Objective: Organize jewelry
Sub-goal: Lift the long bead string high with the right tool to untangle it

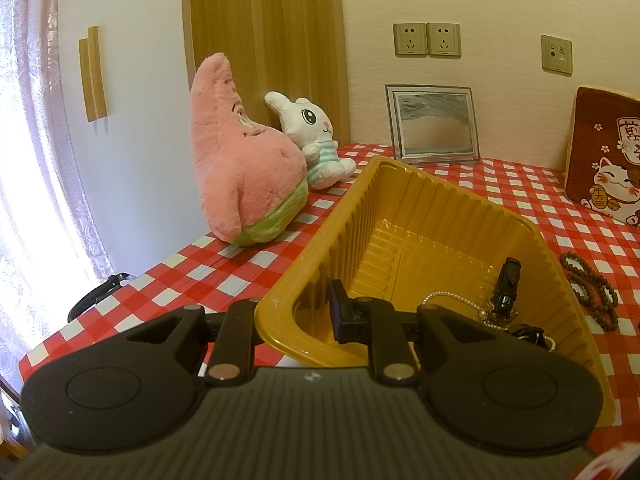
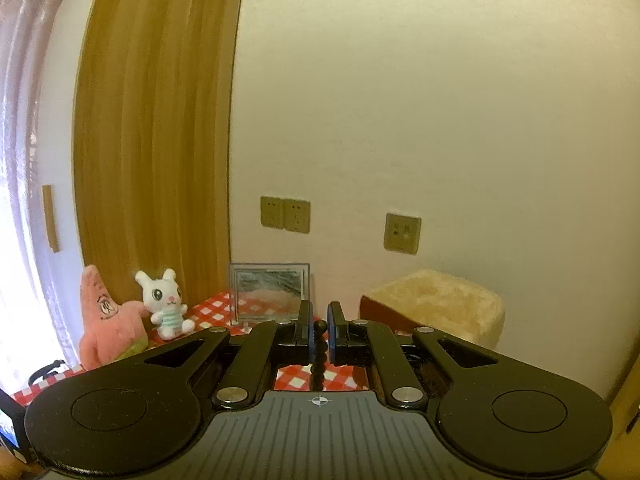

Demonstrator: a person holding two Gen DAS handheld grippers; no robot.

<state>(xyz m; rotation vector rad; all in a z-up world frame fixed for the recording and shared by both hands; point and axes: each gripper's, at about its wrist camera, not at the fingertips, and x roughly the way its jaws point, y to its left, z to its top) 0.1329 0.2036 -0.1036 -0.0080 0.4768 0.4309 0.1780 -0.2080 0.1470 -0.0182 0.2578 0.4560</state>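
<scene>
A yellow ribbed plastic tray (image 1: 420, 216) sits tilted on the red-checked table, its near corner lifted. My left gripper (image 1: 292, 308) is shut on that corner's wall, one finger (image 1: 344, 316) inside and the other outside. In the tray lie a pearl necklace (image 1: 460, 300), a black clip-like piece (image 1: 507, 284) and another dark item (image 1: 528, 332). A brown bead bracelet (image 1: 592, 292) rests on the cloth to the tray's right. My right gripper (image 2: 319, 320) is held high above the table, shut on a dark bead string (image 2: 319, 350) that hangs down between its pads.
A pink star plush (image 1: 240, 168) and a white rabbit plush (image 1: 316, 140) stand at the table's back left against a wooden panel. A glass picture frame (image 1: 432, 124) leans on the wall, with a red cat cushion (image 1: 604, 156) at the right. Wall sockets (image 1: 426, 39) sit above.
</scene>
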